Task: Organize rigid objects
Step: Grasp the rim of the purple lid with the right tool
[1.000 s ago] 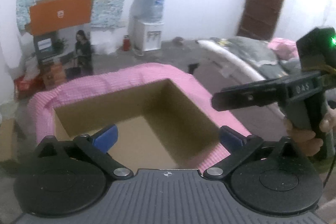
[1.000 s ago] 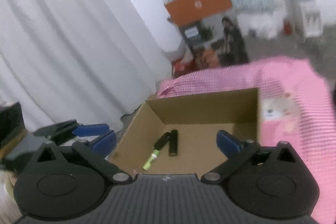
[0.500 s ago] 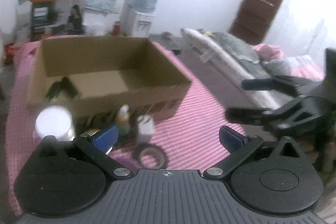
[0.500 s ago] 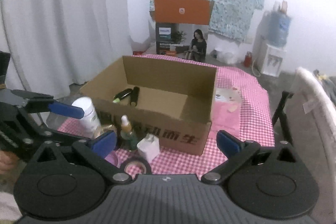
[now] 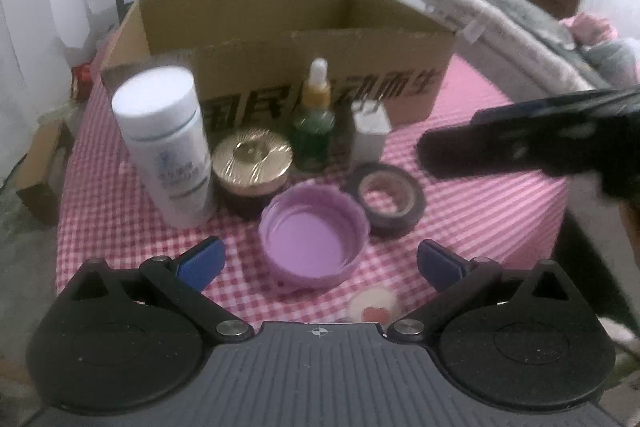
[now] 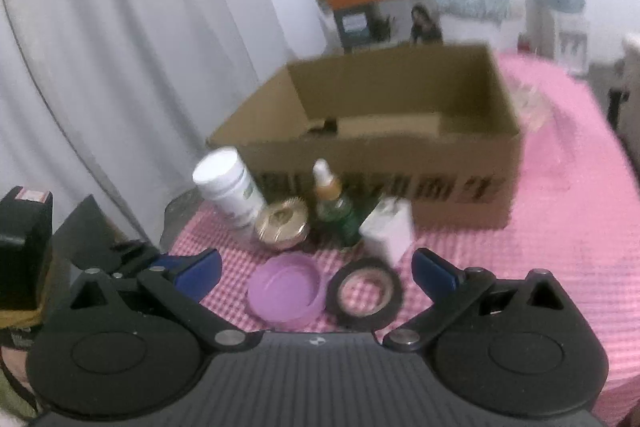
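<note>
1. Both claws released and empty: left claw with blue tips spread wide either side of the purple lid, right claw likewise spread above the lid and the tape roll.
2. Likely step in hand: picking the next rigid item off the pink checked surface for the cardboard box.
3. Best done by lowering the left claw straight down over the purple lid, tips clear of the rim on both sides, then closing across the widest part; lying open side up, shallow, so a low grip needed to avoid a slip.
4. Care with neighbours: gold-topped jar just beyond the lid, tape roll just to its right, white bottle upright to the far left; a careless sweep could topple the tall bottle or the dropper bottle.
5. White block to the right of the dropper bottle, both close in front of the box's near wall.
6. Box at the far side of the surface, open on top, something dark inside at its left end, too blurred to name.
7. Right claw better kept back and to the right, out of the left claw's path.
</note>
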`<state>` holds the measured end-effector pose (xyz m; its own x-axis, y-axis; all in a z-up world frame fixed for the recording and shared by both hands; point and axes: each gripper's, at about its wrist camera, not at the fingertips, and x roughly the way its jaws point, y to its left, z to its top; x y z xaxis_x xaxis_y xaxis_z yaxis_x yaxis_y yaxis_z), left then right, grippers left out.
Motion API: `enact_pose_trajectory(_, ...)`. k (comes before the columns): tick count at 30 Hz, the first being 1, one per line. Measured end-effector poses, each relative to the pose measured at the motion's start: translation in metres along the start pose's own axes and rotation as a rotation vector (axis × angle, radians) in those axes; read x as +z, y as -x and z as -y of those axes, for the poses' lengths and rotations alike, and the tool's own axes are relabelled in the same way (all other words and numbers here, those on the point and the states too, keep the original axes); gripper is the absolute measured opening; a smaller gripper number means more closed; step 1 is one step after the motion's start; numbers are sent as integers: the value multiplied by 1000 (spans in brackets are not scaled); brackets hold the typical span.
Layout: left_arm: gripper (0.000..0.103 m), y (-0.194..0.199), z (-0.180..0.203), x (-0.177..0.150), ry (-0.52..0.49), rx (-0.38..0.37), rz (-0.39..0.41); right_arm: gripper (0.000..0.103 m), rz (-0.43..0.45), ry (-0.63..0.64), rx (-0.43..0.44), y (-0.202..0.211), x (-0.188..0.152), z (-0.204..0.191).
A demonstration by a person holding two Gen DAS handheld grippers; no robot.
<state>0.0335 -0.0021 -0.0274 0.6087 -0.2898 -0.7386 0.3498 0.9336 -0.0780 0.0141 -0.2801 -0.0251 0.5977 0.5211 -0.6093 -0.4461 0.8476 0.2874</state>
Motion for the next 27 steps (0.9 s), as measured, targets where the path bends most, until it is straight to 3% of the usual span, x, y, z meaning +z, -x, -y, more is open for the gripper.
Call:
enact_pose_trajectory(3,100,-9,-1,-5,-19,27,-15,88,-72,-20,16,-24,-5,-4)
enact_pose_trajectory(6,97,-17,-4,-5,-22,20,-30,67,-148,-66,29,-45,-6,-1)
enact_pose_trajectory(9,93,-23,-5,-4,-31,0,-40,59,-185,-80,36,-57,-8,0)
enact_pose_trajectory(15,72,-32,-1,-2,-50,-29,-68,38,-228,-96,51,-65,-7,3)
enact_pose_trajectory(20,71,-30,-2,-4,-37,-37,-72,32,-241,-109,61,-67,-9,7)
enact_pose_trajectory(27,71,-12,2,-15,-40,-70,-89,31,-282,-128,82,-59,-14,9)
